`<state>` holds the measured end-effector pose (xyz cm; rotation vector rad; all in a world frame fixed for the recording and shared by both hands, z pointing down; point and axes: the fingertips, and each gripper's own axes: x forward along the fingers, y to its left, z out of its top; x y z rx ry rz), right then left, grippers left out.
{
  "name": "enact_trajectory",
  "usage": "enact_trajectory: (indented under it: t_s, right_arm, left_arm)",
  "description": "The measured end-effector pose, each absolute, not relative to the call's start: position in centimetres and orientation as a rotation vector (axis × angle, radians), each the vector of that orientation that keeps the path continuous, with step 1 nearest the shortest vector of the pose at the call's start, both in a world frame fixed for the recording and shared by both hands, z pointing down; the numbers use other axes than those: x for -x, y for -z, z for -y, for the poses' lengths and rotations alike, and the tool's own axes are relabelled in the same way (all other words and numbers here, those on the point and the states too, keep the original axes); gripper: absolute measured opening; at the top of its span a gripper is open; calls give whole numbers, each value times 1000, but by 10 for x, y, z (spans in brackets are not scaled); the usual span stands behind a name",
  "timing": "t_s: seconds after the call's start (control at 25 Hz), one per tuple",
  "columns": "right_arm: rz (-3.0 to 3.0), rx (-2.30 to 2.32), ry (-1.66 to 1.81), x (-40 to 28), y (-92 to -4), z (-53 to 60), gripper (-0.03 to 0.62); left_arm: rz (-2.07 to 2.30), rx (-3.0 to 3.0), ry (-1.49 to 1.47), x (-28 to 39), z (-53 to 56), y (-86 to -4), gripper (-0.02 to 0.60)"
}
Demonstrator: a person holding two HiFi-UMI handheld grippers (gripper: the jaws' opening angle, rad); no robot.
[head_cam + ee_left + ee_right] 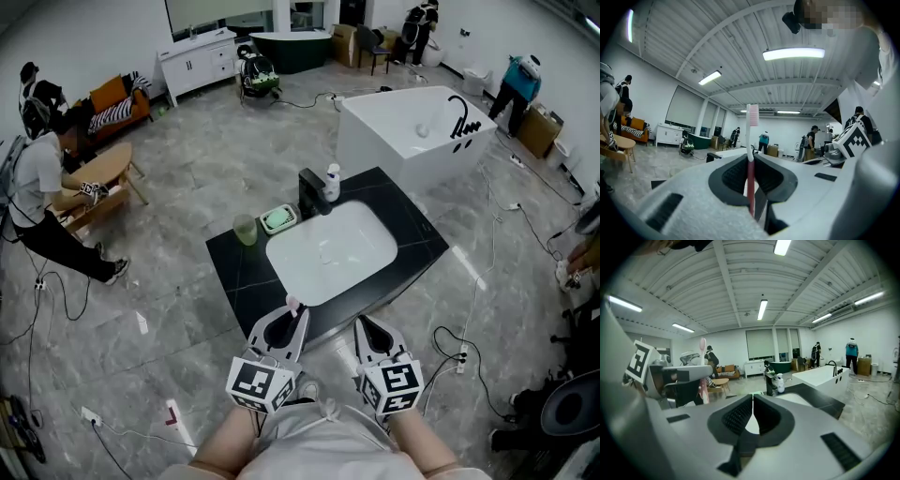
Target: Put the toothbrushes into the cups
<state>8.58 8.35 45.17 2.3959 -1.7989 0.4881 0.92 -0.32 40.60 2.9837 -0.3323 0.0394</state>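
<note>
Firmly pinched between the pads of the left gripper (pixel 751 157), the pink toothbrush (pixel 750 168) stands upright with its bristle head on top and its handle running down through the closed jaws. The right gripper (pixel 753 398) has its jaws pressed together on nothing.

The step in hand looks like the carry to the green cup (pixel 246 230). It sits at the left of the black counter (pixel 417 234), just beside the soap dish (pixel 278 218) and well apart from both grippers. The brush should stay vertical, come square over the cup's mouth, and go in handle first before the pinch loosens. How much handle hangs below the jaws is hard to tell, so a slow descent seems wise. The cup looks light, and a sideways knock could tip it.

Both grippers are held side by side close to the body, short of the counter's near edge. The left points about level and the right dips slightly toward the white basin (pixel 328 248). Bare forearms (pixel 230 441) trail back below them.
</note>
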Motion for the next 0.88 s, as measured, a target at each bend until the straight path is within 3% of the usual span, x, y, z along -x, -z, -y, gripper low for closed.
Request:
enact_trajectory:
  t_s: [0.88]
  right_arm:
    - [2195, -1929, -525, -144, -474, 109, 28]
  left_arm:
    - [905, -2782, -108, -37, 149, -437, 38]
